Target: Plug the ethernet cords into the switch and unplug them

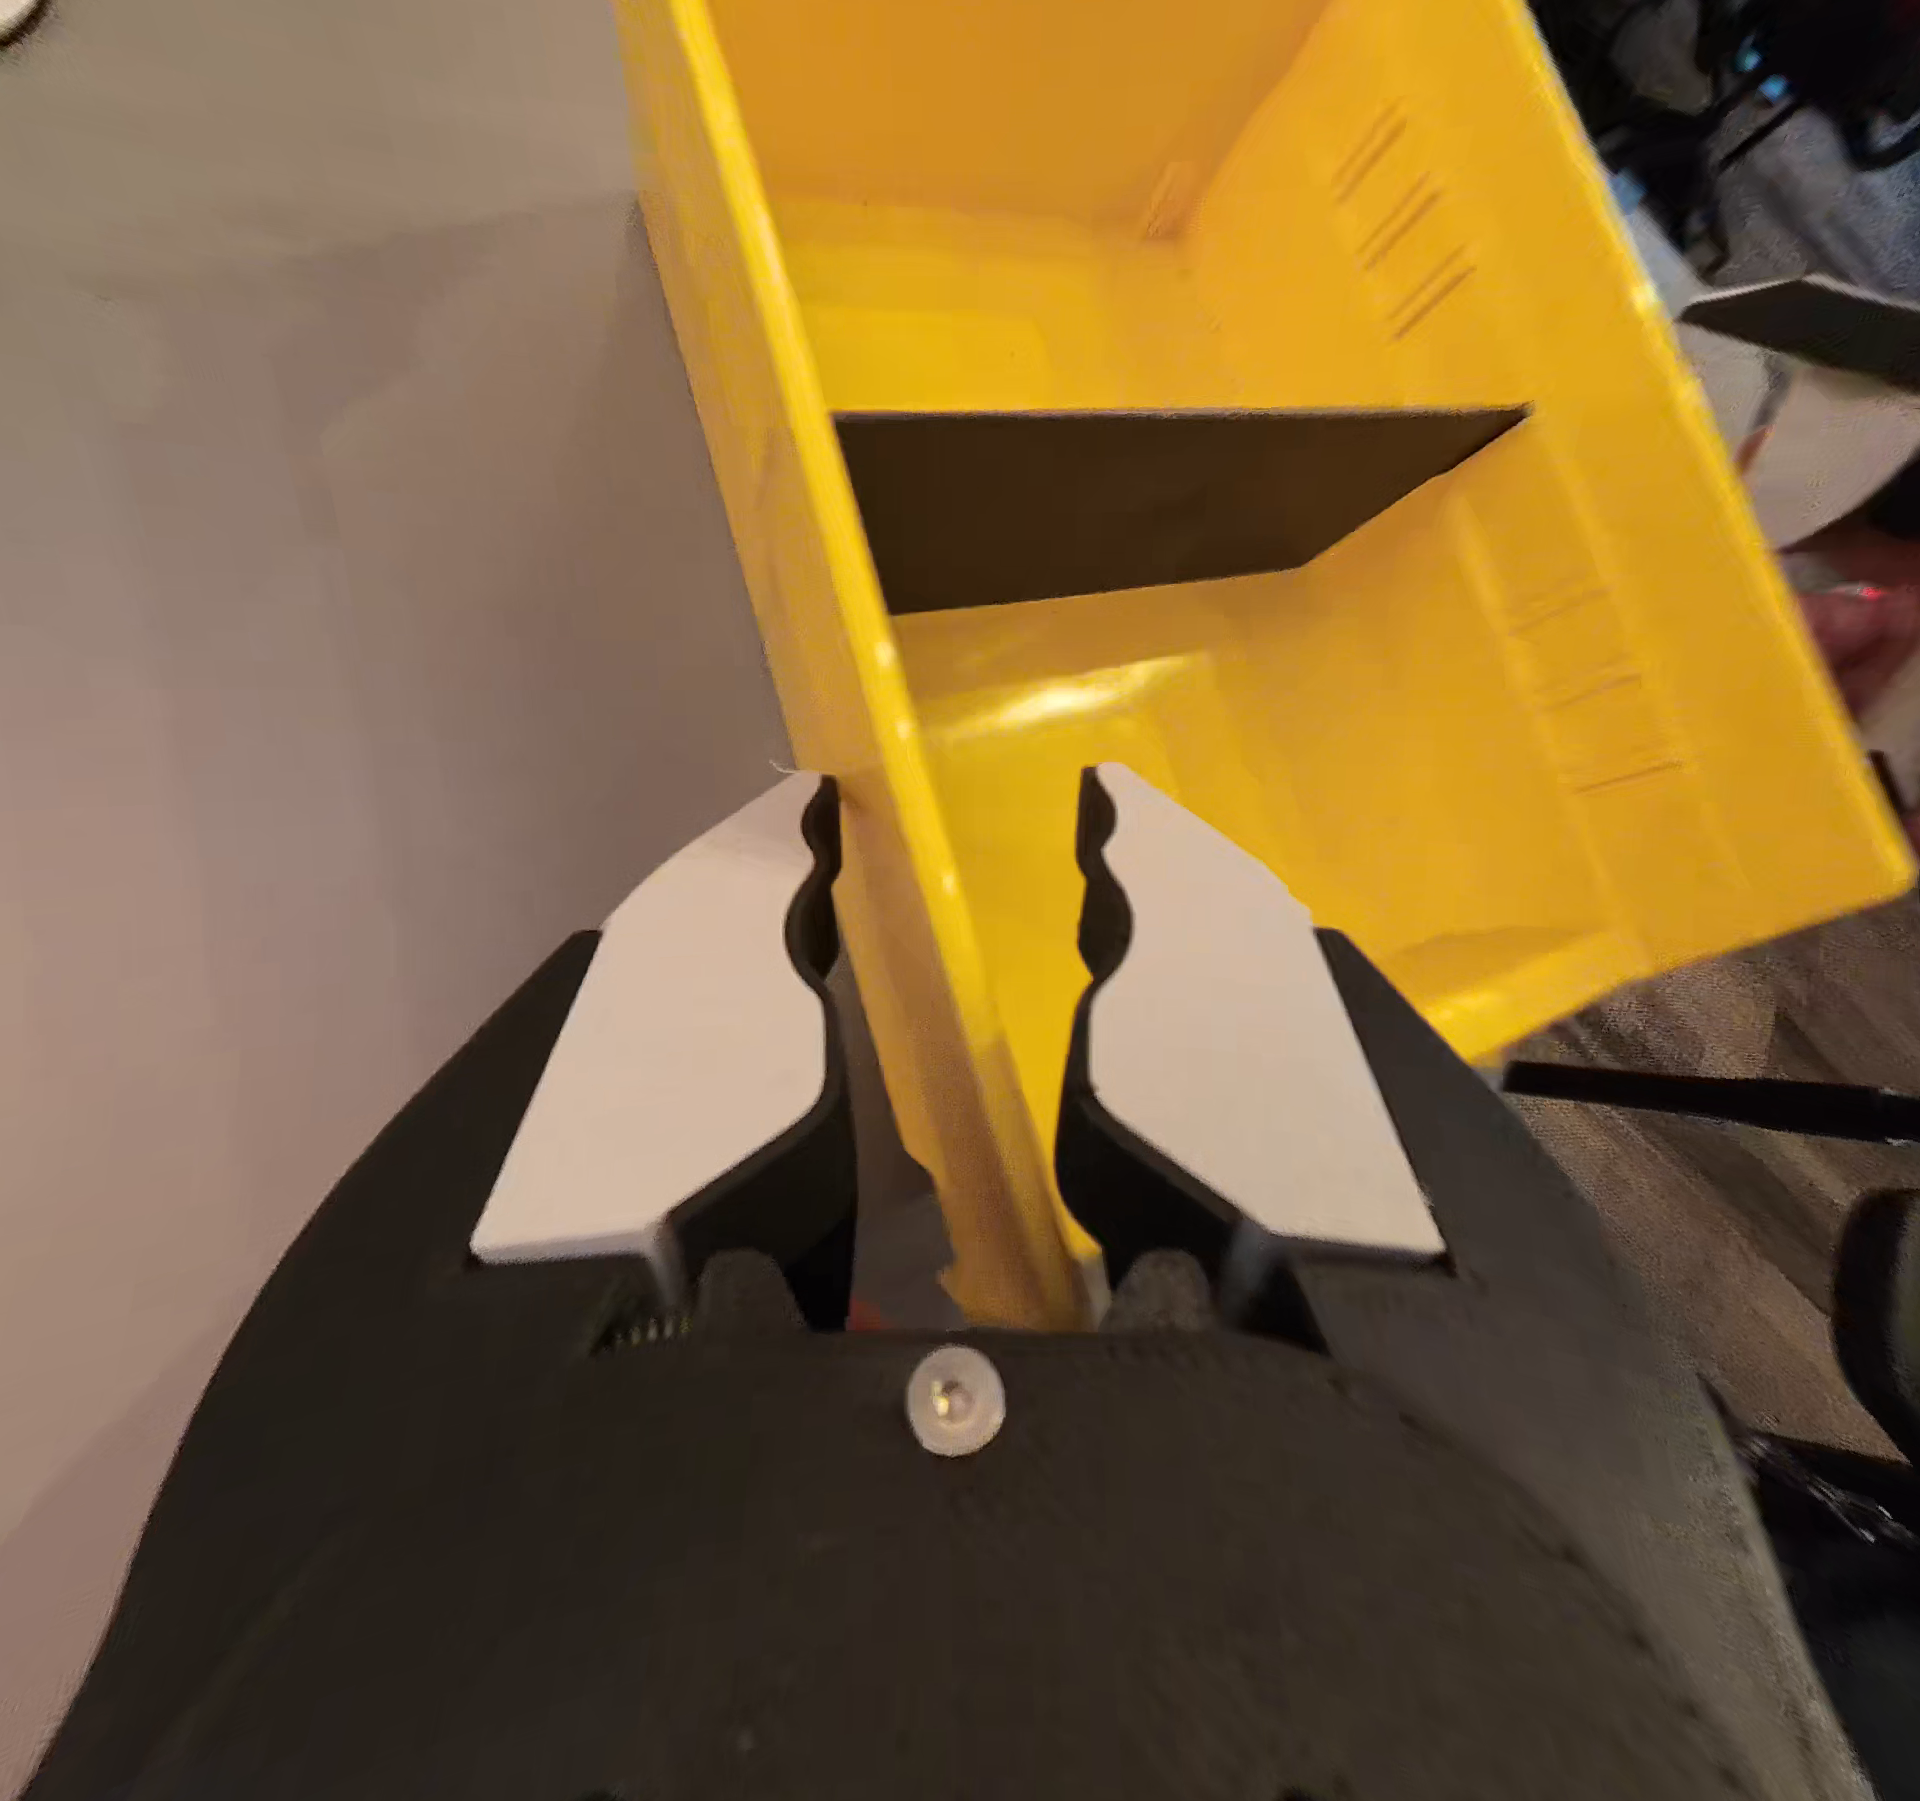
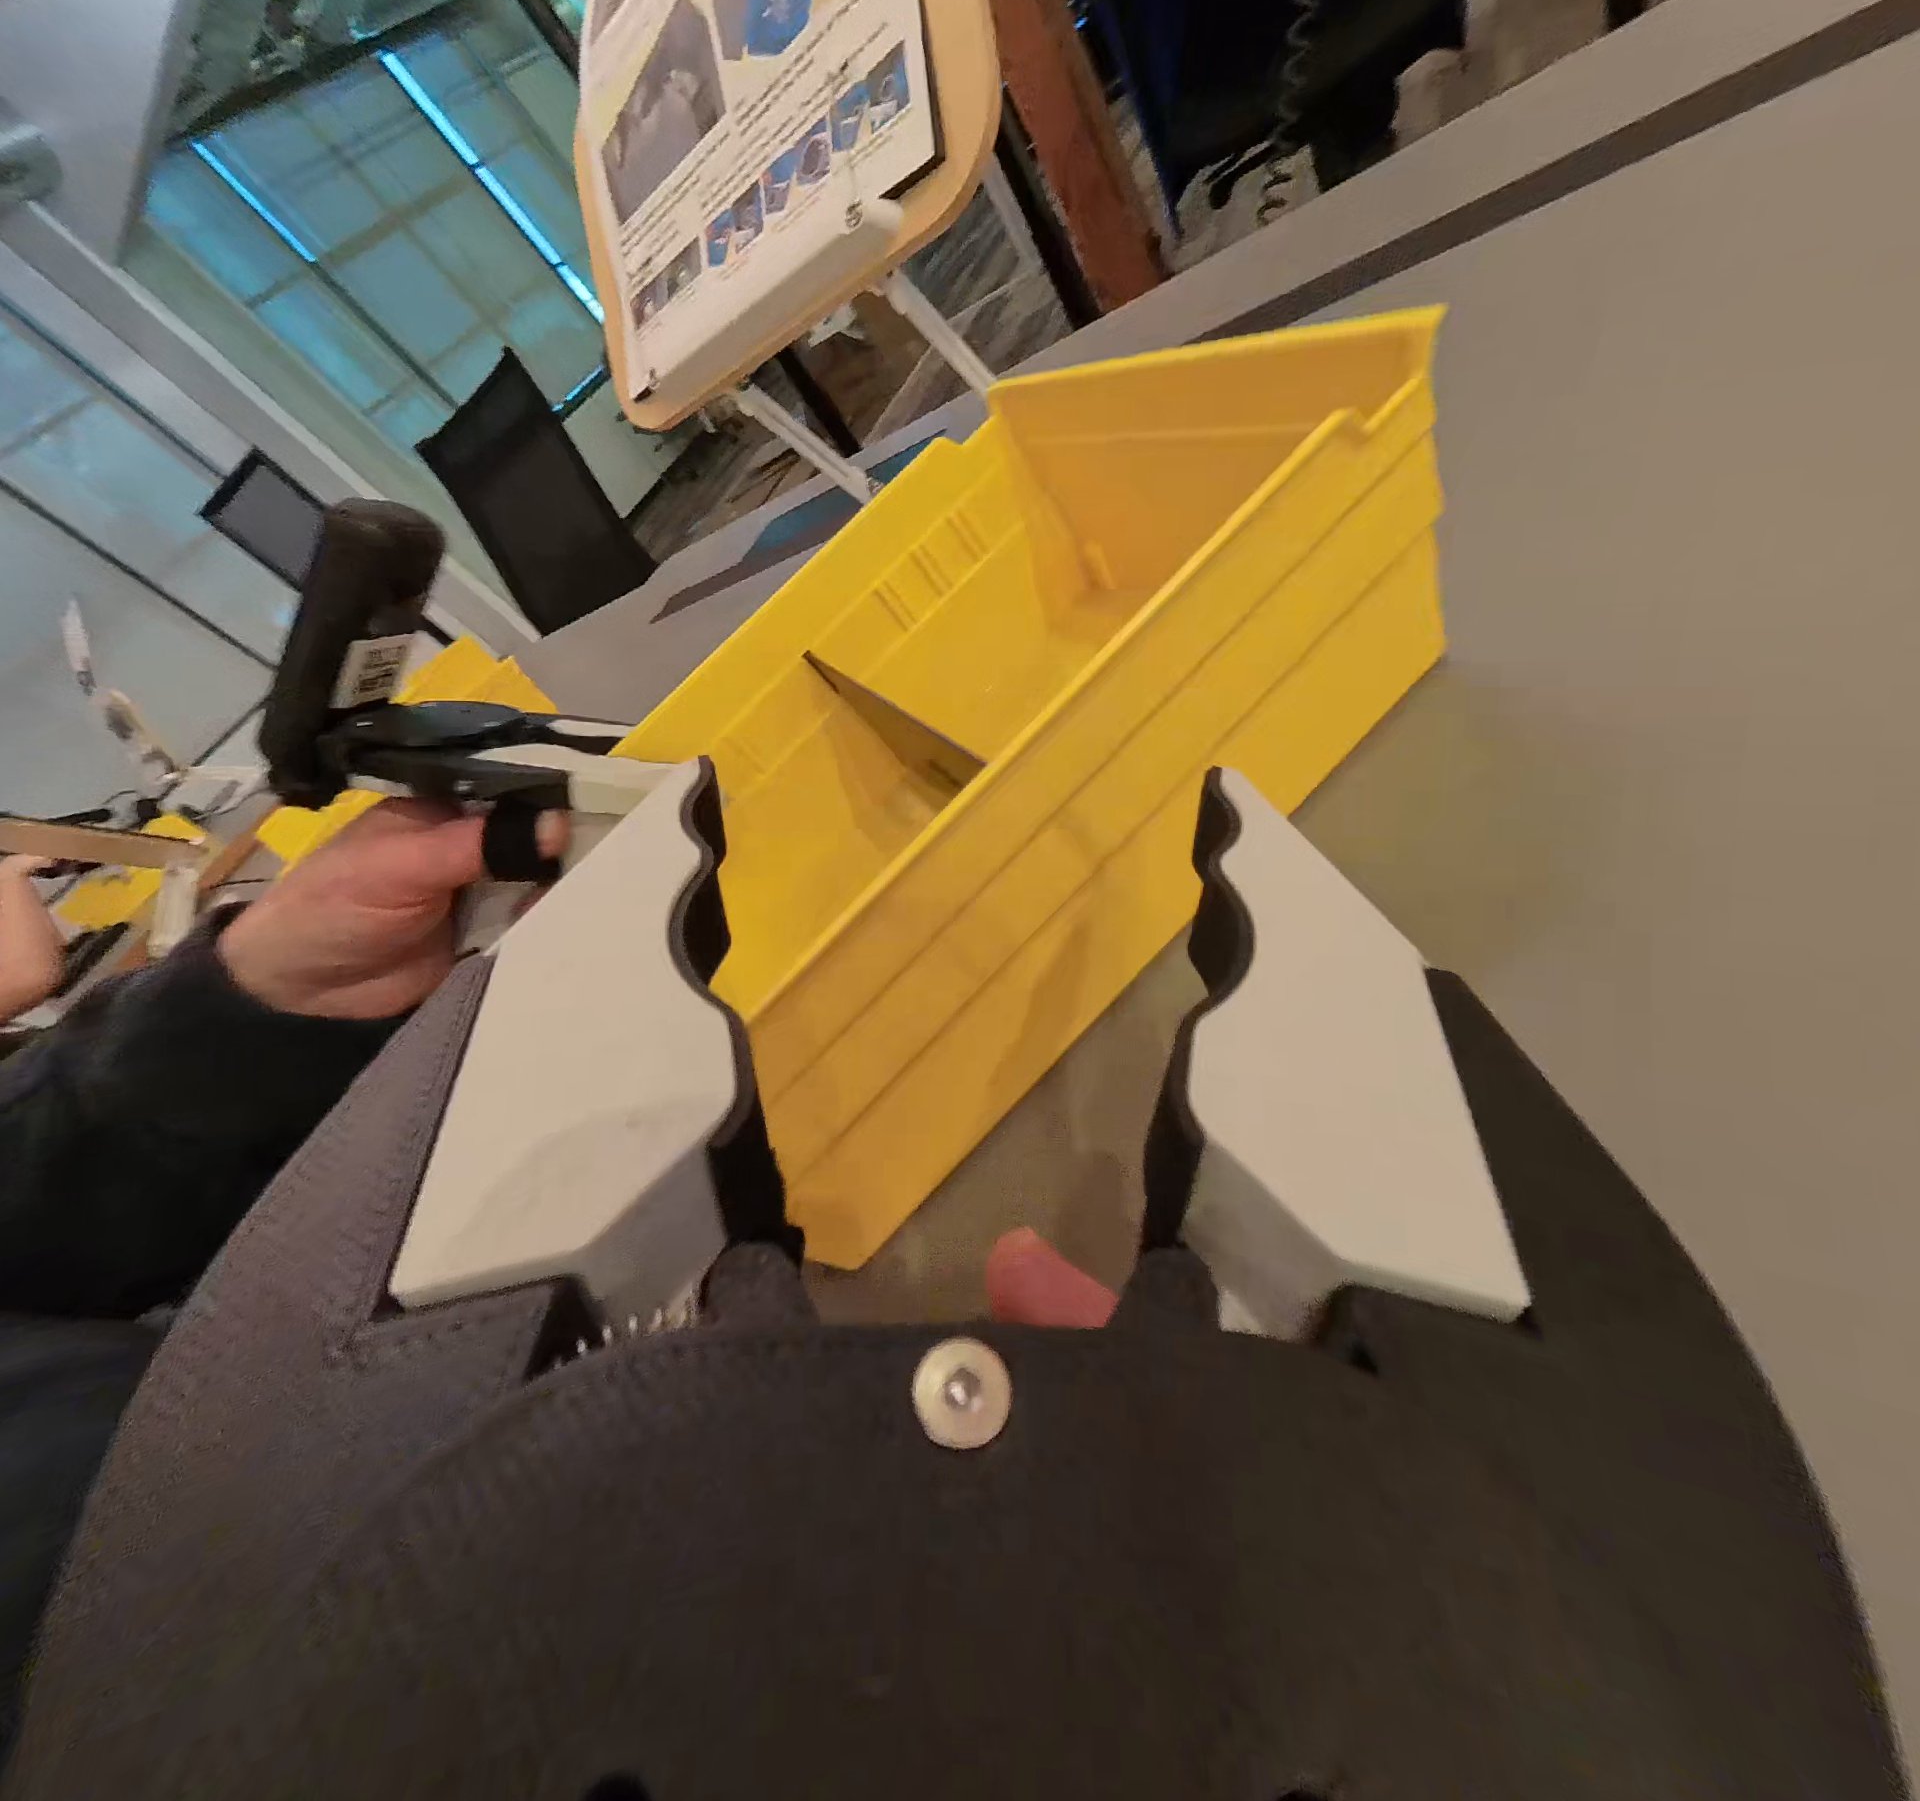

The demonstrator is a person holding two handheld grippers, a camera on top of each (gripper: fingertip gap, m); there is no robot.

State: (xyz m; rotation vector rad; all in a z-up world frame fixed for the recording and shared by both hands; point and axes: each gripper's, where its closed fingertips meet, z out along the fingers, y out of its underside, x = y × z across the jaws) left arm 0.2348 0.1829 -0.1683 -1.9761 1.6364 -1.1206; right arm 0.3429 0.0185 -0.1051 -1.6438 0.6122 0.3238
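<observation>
Ethernet cords and switch: we can't tell where they are, neither wrist view shows them.

Surface: plain grey table [image 1: 312, 504], with a darker stripe running along it in the right wrist view. Past its edge there is wood-pattern floor [image 1: 1714, 1076].

Room: large glass windows [image 2: 364, 224] and a picture board on a white easel [image 2: 769, 120] behind the table.

Count:
- one yellow bin [image 2: 1039, 972] on the table
- one black divider [image 1: 1091, 494] across it, so two compartments, and what we can see of them is bare
- two grippers
- one hand [image 2: 353, 920] in a dark sleeve, holding the left one
- more yellow shapes [image 2: 478, 676] further left, too blurred for us to count

Left gripper [image 1: 956, 785]: jaws at a narrow gap, straddling the bin's long side wall. One finger looks to be against the wall and the other stands off it, so we read it as not clamped.

Right gripper [image 2: 961, 785]: jaws wide. The bin's near corner sits between the fingers, close against the left one and well apart from the right one.
</observation>
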